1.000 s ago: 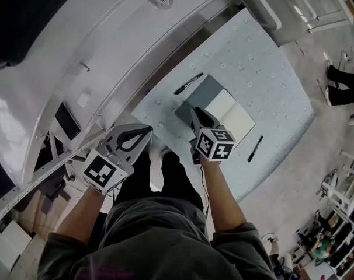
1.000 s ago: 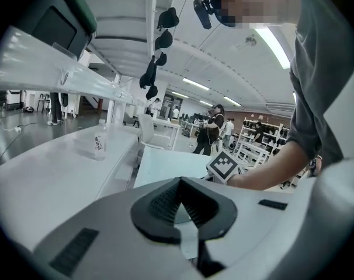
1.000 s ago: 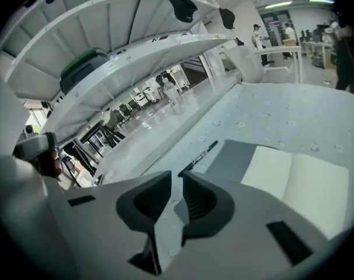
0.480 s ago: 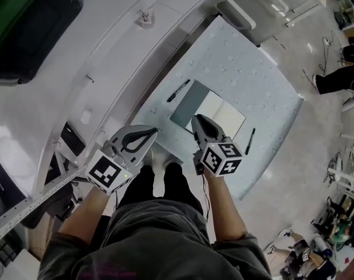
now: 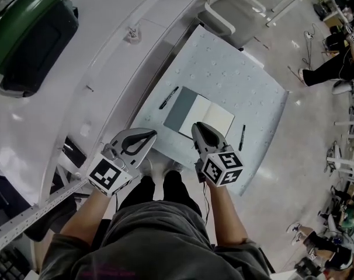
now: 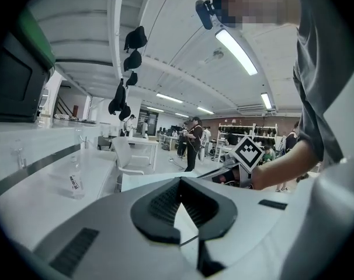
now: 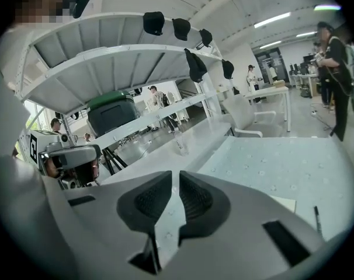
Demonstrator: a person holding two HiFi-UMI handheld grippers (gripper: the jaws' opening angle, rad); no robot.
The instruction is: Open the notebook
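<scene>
One notebook (image 5: 198, 115); two pens (image 5: 169, 97) (image 5: 242, 137); one bottle (image 5: 132, 34); one chair (image 5: 228, 11); one green bin (image 5: 30, 35)

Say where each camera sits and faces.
Head view: on the head, looking steeply down at the open notebook on the mat; left gripper, right gripper, forearms and legs show.
Left gripper view: on that gripper, facing across the room past shut jaws; right forearm shows.
Right gripper view: on that gripper, facing over the mat past parted jaws; left gripper shows.
Shared: both gripper views catch the bottle.

Notebook (image 5: 198, 114) lies on the mat (image 5: 235, 72) between left pen (image 5: 169, 97) and right pen (image 5: 242, 137).
</scene>
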